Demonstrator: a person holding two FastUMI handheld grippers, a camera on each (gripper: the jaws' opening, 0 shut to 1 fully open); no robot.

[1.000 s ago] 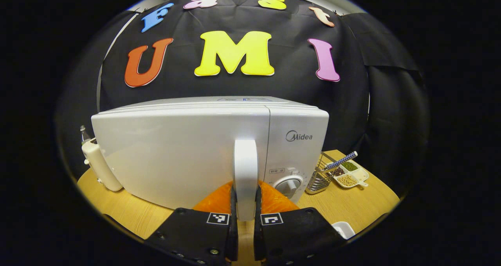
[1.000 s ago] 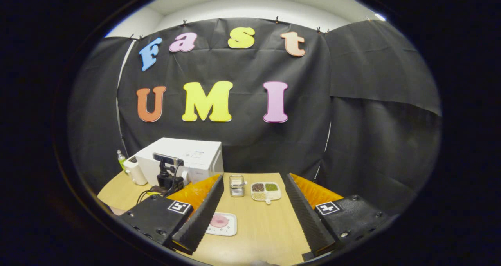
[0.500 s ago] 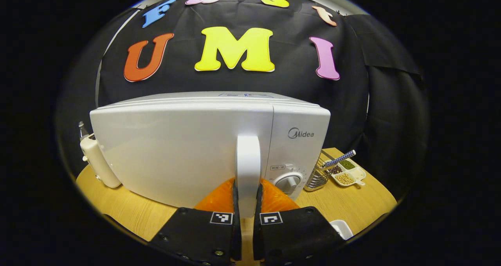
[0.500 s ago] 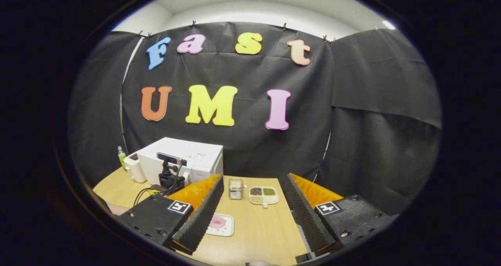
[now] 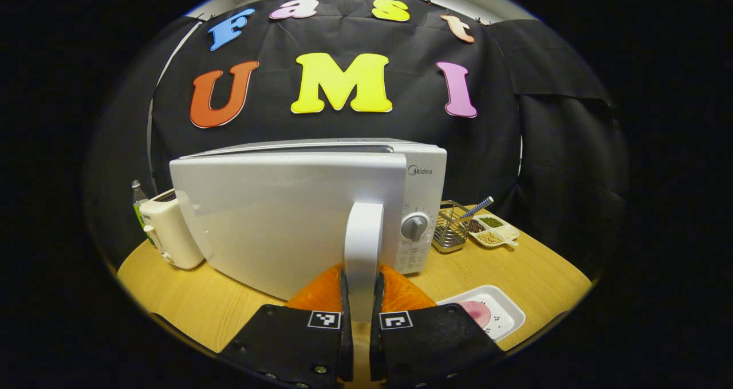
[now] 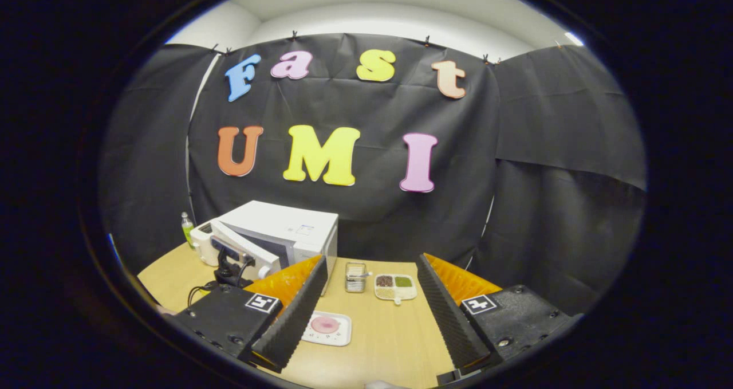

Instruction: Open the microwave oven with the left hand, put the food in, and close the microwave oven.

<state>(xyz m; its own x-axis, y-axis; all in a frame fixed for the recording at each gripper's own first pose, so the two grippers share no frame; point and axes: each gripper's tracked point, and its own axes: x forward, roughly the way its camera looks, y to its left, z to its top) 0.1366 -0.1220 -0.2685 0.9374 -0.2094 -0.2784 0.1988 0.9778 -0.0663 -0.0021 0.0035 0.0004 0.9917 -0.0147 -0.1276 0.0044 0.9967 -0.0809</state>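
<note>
Partly hidden: door handle (image 5: 362, 246) clamped by left gripper (image 5: 361, 320)

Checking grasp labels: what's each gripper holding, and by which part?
Left gripper: shut on the microwave door handle, low on the bar. Right gripper: open, holding nothing.

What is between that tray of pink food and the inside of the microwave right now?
The microwave door, partly swung out with the left hand-held gripper shut on its handle. The food tray lies on the table in front of the open right hand-held gripper; nothing visible stands between them.
</note>
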